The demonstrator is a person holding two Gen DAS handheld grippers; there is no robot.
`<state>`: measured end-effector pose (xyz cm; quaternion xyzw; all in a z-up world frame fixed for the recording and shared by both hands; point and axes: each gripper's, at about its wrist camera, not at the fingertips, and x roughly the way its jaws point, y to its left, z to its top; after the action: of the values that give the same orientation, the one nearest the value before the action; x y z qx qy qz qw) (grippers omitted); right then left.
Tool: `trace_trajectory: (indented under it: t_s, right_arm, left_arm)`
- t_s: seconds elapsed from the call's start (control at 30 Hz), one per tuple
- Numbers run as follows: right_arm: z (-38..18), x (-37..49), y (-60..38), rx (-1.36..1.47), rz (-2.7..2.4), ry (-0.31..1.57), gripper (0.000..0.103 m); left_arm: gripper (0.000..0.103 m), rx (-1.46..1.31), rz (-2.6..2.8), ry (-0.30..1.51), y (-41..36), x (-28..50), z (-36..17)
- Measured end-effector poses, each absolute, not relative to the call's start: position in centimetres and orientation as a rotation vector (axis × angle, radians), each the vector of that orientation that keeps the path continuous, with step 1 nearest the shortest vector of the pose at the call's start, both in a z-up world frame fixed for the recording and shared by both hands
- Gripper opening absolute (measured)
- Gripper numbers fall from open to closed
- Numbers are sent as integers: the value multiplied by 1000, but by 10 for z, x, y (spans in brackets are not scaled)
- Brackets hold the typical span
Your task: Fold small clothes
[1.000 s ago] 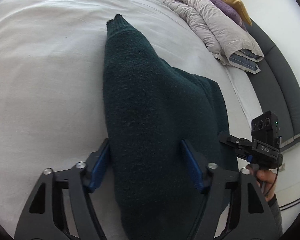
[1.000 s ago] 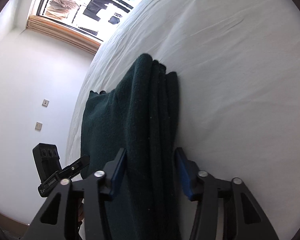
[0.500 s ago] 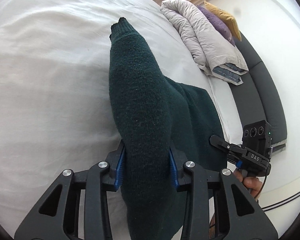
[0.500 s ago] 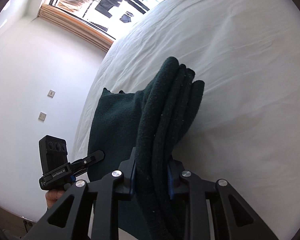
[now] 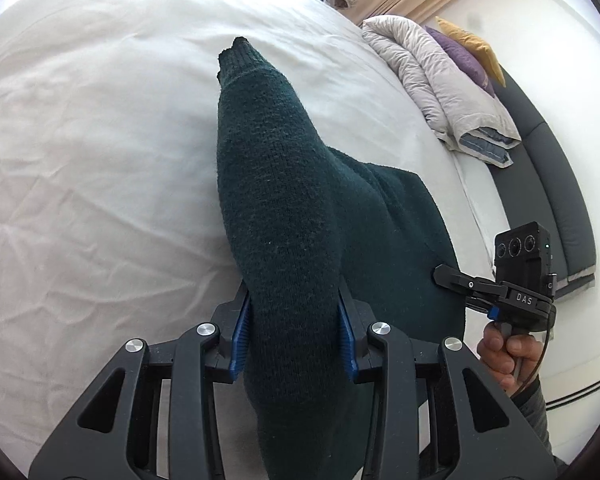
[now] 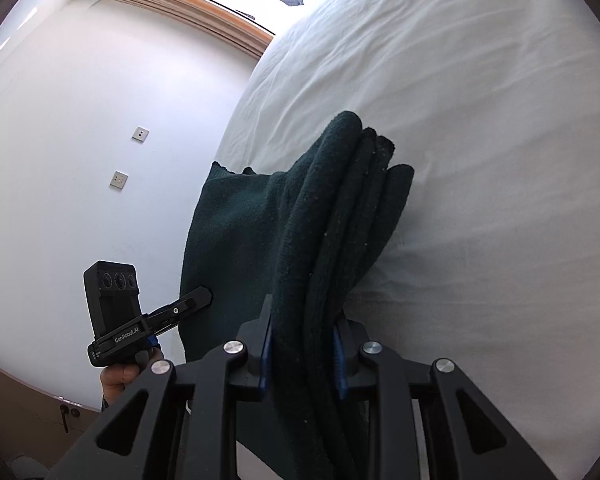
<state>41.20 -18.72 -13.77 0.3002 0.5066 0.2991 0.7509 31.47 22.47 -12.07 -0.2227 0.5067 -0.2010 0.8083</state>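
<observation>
Dark green knitted sweater (image 5: 284, 216) lifted off white bed (image 5: 80, 140)
Left gripper (image 5: 294, 340) jaws clenched on a sleeve; right gripper (image 6: 300, 354) jaws grasping bunched folds.

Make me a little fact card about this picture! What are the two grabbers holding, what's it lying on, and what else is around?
garment: dark green knitted sweater, partly folded
surface: white bed sheet
left gripper: shut on a sleeve of the sweater; its jaws closed on it within the last second
right gripper: shut on a bunched, layered edge of the sweater; its jaws also closed on it just now
lifted part: the gripped folds are raised off the sheet
nearby: folded grey duvet, purple pillow, yellow pillow
wall: two white wall plates
</observation>
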Motion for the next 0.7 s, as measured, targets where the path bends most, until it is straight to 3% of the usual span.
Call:
trace_trajectory:
  t_s: [0.33,0.47,0.57,0.63,0.7]
  right_arm:
    - [-190,401,-218,805,632,1065,33]
    - [-189,389,-222,815,627,1015,35]
    - [-171,376,-223,738,547,1014,50]
    - [-152,362,-224,612,446,1013,67]
    - [-129,351,-222,521,383,1015,69]
  left_arm:
    - [53,-525,-472,1021,243,303,-158]
    - [56,-511,-465,996,237,302,-159]
    - [67,-403,-343,969,225,294,-136]
    - [82,-259,-221,902,218,278,-110]
    - [91,-139,-93,849,213,262,-85]
